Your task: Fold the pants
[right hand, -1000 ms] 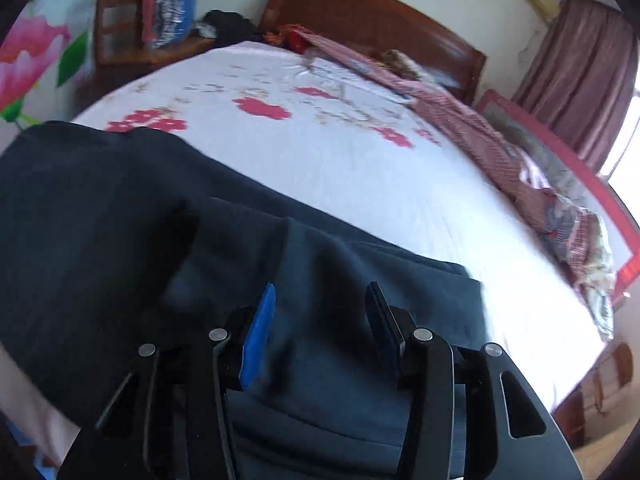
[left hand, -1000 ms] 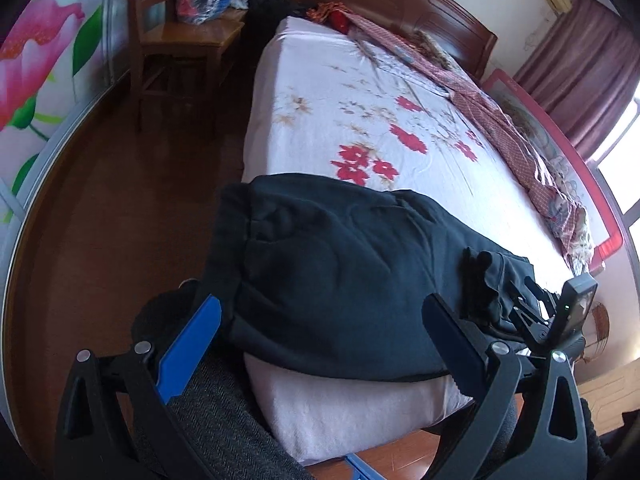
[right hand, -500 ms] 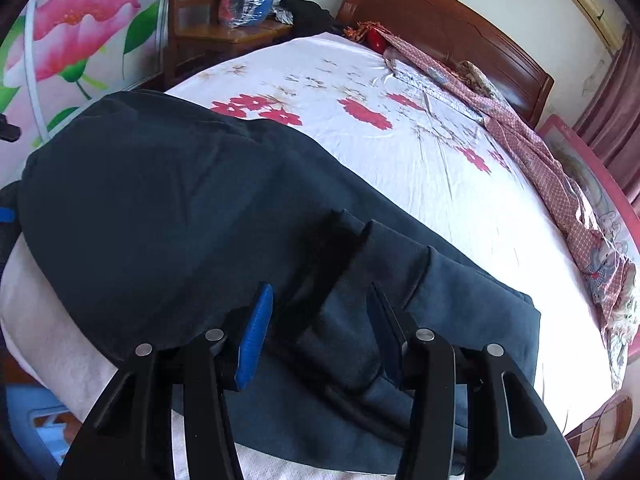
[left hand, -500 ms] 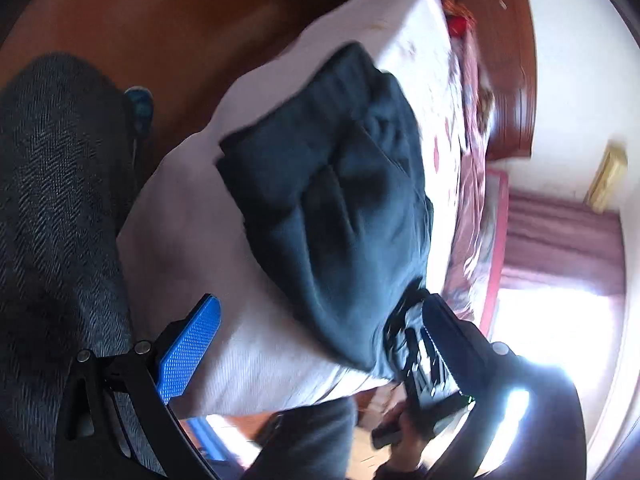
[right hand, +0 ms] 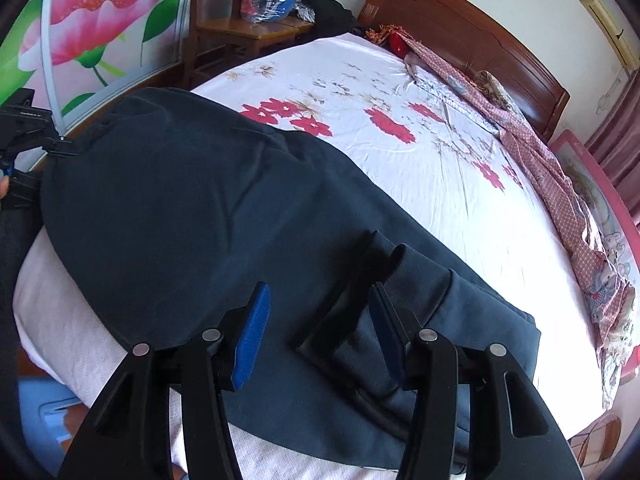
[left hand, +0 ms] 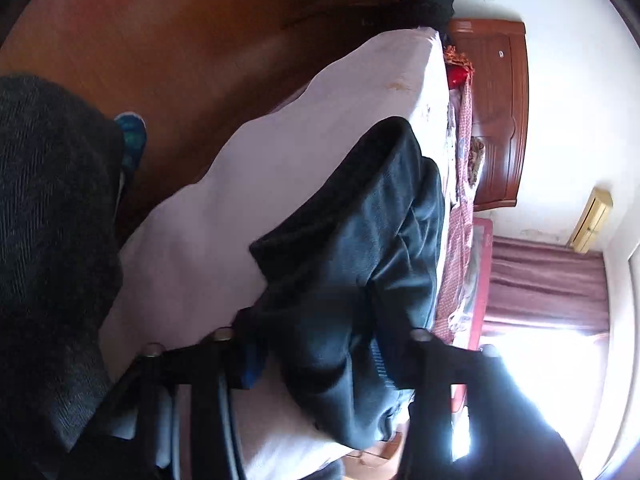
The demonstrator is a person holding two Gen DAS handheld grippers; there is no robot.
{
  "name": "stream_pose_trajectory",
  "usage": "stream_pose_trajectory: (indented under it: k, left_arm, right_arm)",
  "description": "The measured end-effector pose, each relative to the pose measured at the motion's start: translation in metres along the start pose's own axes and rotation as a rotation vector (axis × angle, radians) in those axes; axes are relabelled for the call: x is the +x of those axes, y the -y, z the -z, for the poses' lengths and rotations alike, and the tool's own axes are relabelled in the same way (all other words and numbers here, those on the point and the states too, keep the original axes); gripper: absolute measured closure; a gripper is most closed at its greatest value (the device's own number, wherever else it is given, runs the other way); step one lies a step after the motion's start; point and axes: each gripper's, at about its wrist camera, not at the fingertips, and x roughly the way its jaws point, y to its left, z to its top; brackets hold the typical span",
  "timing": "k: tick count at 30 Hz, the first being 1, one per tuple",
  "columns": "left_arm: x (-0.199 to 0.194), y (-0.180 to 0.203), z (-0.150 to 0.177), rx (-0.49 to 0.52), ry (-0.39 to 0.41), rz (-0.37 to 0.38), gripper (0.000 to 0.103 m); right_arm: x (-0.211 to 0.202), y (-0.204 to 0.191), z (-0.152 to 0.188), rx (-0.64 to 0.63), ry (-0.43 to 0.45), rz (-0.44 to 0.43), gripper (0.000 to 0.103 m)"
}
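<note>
Dark navy pants (right hand: 208, 216) lie folded over at the near corner of the bed (right hand: 400, 168), with a folded leg end (right hand: 404, 280) on top at the right. They also show in the left wrist view (left hand: 360, 264), which is rolled sideways. My left gripper (left hand: 316, 354) straddles the pants' near end; cloth fills the gap between its half-closed jaws. In the right wrist view the left gripper (right hand: 28, 128) sits at the pants' left edge. My right gripper (right hand: 316, 320) is open and empty, just above the folded leg end.
A checked pink blanket (right hand: 560, 184) runs along the bed's far right side below a wooden headboard (right hand: 472, 32). A wooden chair (right hand: 240, 28) with a plastic bag stands at the far left. The person's leg (left hand: 52, 240) is left of the bed, over wooden floor (left hand: 192, 40).
My left gripper has rolled sideways, narrowed its jaws and come down around the pants' near end. My right gripper has pulled back and up a little, still open.
</note>
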Motion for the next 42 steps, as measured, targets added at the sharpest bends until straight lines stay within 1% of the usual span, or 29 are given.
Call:
stream_pose_trajectory:
  k: [1,2,3,5,7,9,11,12,15,17,19,20,22,24,29,30,32,34,35,36,37,38,39,40,41,42]
  left_arm:
    - [-0.005,0.001,0.001,0.007,0.01,0.0,0.072]
    - [-0.011,0.006,0.004,0.026,0.023,-0.016,0.077]
    - [-0.018,0.016,0.006,0.065,0.043,-0.031,0.079]
    - [-0.033,0.04,0.01,0.174,0.08,-0.065,0.081]
    - [-0.044,0.068,0.016,0.242,0.107,-0.047,0.081]
    - [-0.05,0.1,0.029,0.329,0.128,-0.046,0.082]
    - [-0.054,0.131,0.039,0.406,0.133,-0.026,0.082]
    - [-0.053,0.15,0.047,0.46,0.136,-0.024,0.082]
    - [-0.044,0.202,0.072,0.596,0.107,0.023,0.082]
    - [-0.031,0.232,0.091,0.689,0.084,0.05,0.082]
    - [-0.01,0.262,0.111,0.76,0.033,0.084,0.082]
    - [-0.001,0.275,0.122,0.792,0.015,0.096,0.082]
    - [0.026,0.299,0.146,0.854,-0.039,0.115,0.082]
    - [0.053,0.317,0.174,0.919,-0.086,0.127,0.082]
    - [0.118,0.339,0.233,1.025,-0.226,0.13,0.082]
    - [0.13,0.345,0.247,1.056,-0.248,0.12,0.082]
    - [0.154,0.342,0.27,1.098,-0.29,0.101,0.081]
    - [0.185,0.339,0.297,1.168,-0.311,0.055,0.08]
    - [0.195,0.334,0.305,1.199,-0.325,0.033,0.076]
    - [0.213,0.329,0.321,1.252,-0.351,-0.008,0.074]
    - [0.221,0.319,0.339,1.297,-0.353,-0.069,0.066]
    - [0.229,0.305,0.359,1.341,-0.374,-0.118,0.042]
    - [0.234,0.298,0.371,1.387,-0.398,-0.145,0.034]
    - [0.227,0.296,0.389,1.439,-0.394,-0.183,0.034]
    - [0.22,0.294,0.398,1.486,-0.395,-0.192,0.033]
    - [0.201,0.3,0.405,1.537,-0.407,-0.169,0.031]
  right_arm:
    - [0.0,0.0,0.003,0.004,-0.006,0.001,0.052]
    - [-0.001,0.0,0.005,0.006,-0.008,0.001,0.052]
    - [-0.002,0.0,0.008,0.009,-0.005,0.0,0.052]
    - [-0.002,0.003,0.015,0.027,-0.009,0.006,0.052]
    - [-0.004,0.011,0.023,0.07,-0.004,0.01,0.052]
    - [-0.005,0.022,0.032,0.136,-0.008,-0.002,0.052]
    - [-0.01,0.036,0.041,0.21,0.009,-0.005,0.052]
    - [-0.012,0.044,0.047,0.248,0.013,-0.01,0.052]
    - [-0.023,0.071,0.066,0.382,0.044,-0.013,0.052]
    - [-0.031,0.091,0.082,0.476,0.065,0.005,0.052]
    - [-0.038,0.112,0.1,0.569,0.08,0.001,0.052]
    - [-0.042,0.122,0.111,0.609,0.083,0.029,0.052]
    - [-0.048,0.138,0.131,0.673,0.089,0.035,0.052]
    - [-0.053,0.151,0.153,0.731,0.082,0.075,0.052]
    - [-0.057,0.173,0.201,0.86,0.06,0.088,0.052]
    - [-0.056,0.177,0.209,0.881,0.052,0.096,0.052]
    - [-0.055,0.183,0.224,0.921,0.041,0.101,0.052]
    - [-0.054,0.189,0.239,0.968,0.025,0.125,0.052]
    - [-0.054,0.192,0.246,0.993,0.015,0.137,0.052]
    - [-0.052,0.195,0.252,1.023,0.001,0.149,0.052]
    - [-0.05,0.199,0.259,1.058,-0.01,0.162,0.052]
    - [-0.049,0.204,0.265,1.098,-0.013,0.165,0.052]
    - [-0.048,0.208,0.271,1.145,-0.016,0.162,0.052]
    - [-0.048,0.213,0.278,1.201,-0.012,0.145,0.052]
    - [-0.048,0.218,0.285,1.251,0.008,0.111,0.052]
    - [-0.049,0.221,0.289,1.293,0.026,0.083,0.052]
